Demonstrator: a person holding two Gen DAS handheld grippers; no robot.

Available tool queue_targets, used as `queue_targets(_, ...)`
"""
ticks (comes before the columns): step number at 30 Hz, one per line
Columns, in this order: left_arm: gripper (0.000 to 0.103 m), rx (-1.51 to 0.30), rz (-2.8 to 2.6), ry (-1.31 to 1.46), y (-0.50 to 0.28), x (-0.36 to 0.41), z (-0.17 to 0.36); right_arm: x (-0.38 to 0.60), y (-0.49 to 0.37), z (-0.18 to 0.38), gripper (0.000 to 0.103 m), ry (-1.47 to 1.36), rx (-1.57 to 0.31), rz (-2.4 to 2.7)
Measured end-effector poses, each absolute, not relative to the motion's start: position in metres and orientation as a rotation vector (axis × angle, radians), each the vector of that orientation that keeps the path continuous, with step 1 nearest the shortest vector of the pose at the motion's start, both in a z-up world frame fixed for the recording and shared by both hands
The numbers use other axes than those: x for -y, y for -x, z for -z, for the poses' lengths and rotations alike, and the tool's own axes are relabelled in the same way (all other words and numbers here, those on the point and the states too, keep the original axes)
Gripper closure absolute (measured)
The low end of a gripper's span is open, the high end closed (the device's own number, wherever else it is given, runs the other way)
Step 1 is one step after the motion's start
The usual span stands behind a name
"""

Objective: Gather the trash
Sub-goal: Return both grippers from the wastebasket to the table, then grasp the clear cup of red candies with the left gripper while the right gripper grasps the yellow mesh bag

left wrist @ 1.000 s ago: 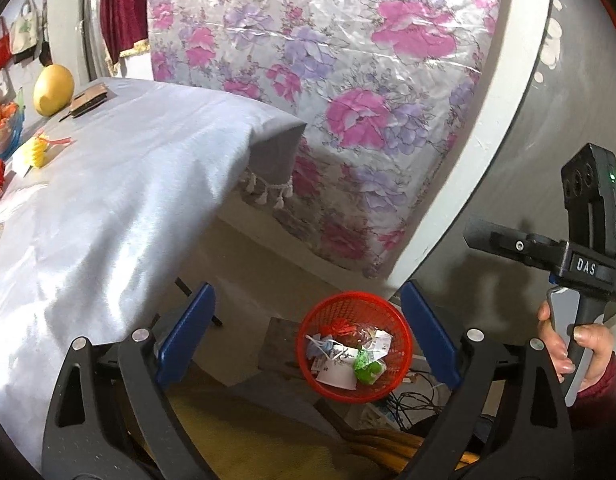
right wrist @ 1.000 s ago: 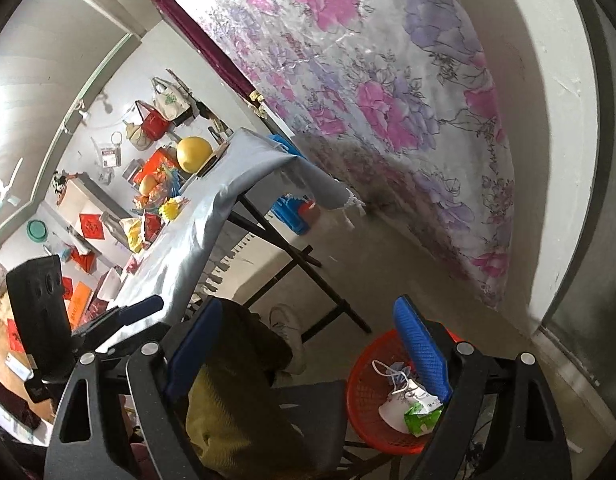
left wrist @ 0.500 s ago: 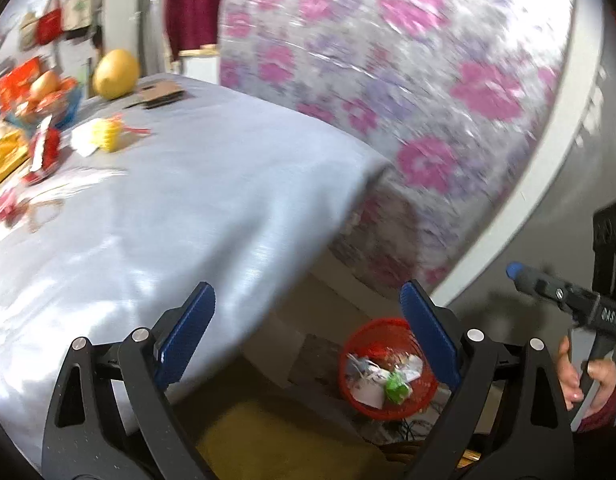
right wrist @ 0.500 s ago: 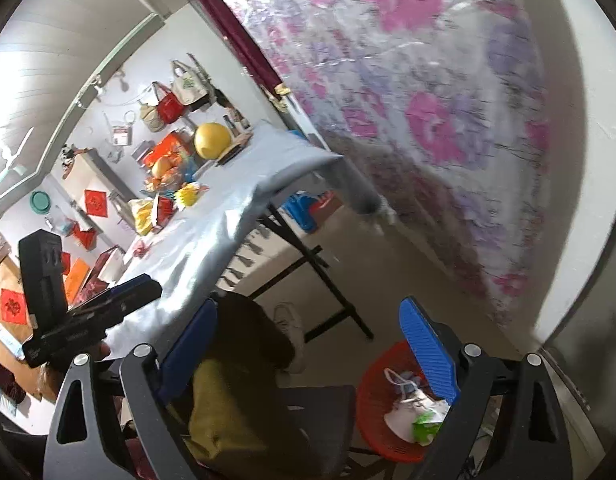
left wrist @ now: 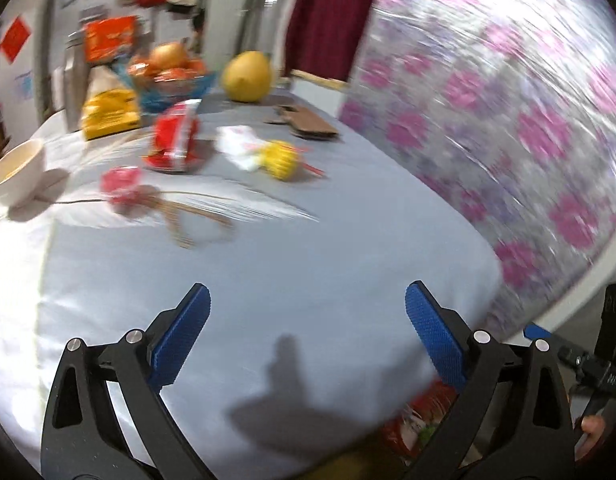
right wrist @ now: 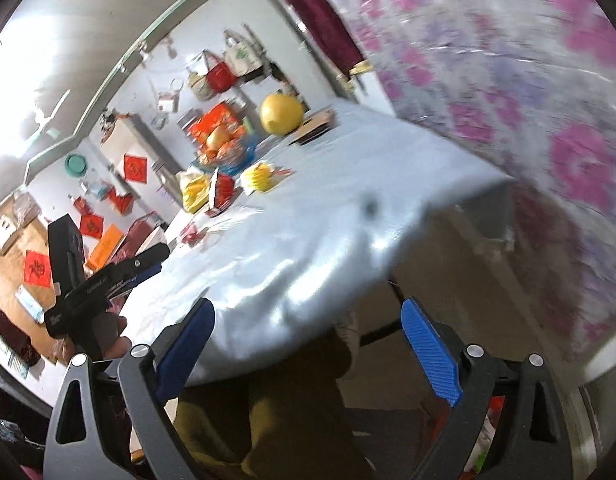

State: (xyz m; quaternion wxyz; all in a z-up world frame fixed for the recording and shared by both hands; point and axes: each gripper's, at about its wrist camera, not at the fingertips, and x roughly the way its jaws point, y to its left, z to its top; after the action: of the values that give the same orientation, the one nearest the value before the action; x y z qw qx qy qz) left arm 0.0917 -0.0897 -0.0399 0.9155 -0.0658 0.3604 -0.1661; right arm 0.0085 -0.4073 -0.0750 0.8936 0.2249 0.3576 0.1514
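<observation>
While both views are pretty motion-blurred, this much is readable:

Grippers: two. The left gripper (left wrist: 306,316) hangs over the near end of the counter (left wrist: 347,248) with its jaws spread wide and nothing between them. The right gripper (right wrist: 308,330) is just as wide and bare, out past the counter's corner.

Trash on the counter: four loose bits I can count. One red snack packet (left wrist: 174,138), one white crumpled wrapper (left wrist: 240,148), one yellow ribbed wrapper (left wrist: 282,160) touching the white one, one small pink-red wrapper (left wrist: 122,186) beside some tan string.

Bin: one red basket (left wrist: 419,424), only a sliver showing under the counter's edge by the left gripper's right finger, some paper in it.

Other stuff: one white bowl (left wrist: 16,170) at far left, one yellow bag (left wrist: 110,114), one fruit bowl (left wrist: 172,76), one big yellow pomelo (left wrist: 248,76), one cardboard piece (left wrist: 304,124).

In the way: nothing between left gripper and trash, just bare grey cloth.

Backdrop: floral sheet (left wrist: 507,120) along the right side.
</observation>
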Motion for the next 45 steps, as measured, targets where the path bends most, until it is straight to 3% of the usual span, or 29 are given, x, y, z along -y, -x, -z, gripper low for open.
queue_targets(9, 0.009, -0.771, 0.186, 0.175, -0.156, 0.018, 0.046, 0.34, -0.108, 0.07, 0.01, -0.404, -0.818, -0.402)
queue_targets(24, 0.01, -0.835, 0.085, 0.124, -0.248, -0.011, 0.068, 0.282, -0.247, 0.064, 0.01, -0.301, -0.817, -0.425)
queue_targets(26, 0.027, -0.887, 0.066, 0.125, -0.254, -0.012, 0.077, 0.277, -0.26, 0.067, 0.01, -0.276, -0.821, -0.415)
queue_targets(29, 0.035, -0.931, 0.067, 0.112, -0.259, -0.011, 0.087, 0.268, -0.279, 0.071, 0.01, -0.255, -0.833, -0.407)
queue_targets(35, 0.035, -0.929, 0.045, 0.061, -0.259, -0.003, 0.09, 0.246, -0.307, 0.081, 0.011, -0.222, -0.856, -0.424)
queue_targets(39, 0.032, -0.932, 0.048, 0.068, -0.261, -0.003, 0.09, 0.242, -0.322, 0.09, 0.019, -0.226, -0.873, -0.406)
queue_targets(41, 0.031, -0.933, 0.048, 0.07, -0.262, -0.003, 0.09, 0.246, -0.327, 0.096, 0.03, -0.249, -0.893, -0.398)
queue_targets(43, 0.032, -0.93, 0.052, 0.086, -0.262, -0.005, 0.09, 0.251, -0.332, 0.102, 0.07, -0.301, -0.922, -0.423)
queue_targets(45, 0.035, -0.924, 0.058, 0.113, -0.261, -0.009, 0.089, 0.253, -0.333, 0.105, 0.071, -0.328, -0.931, -0.43)
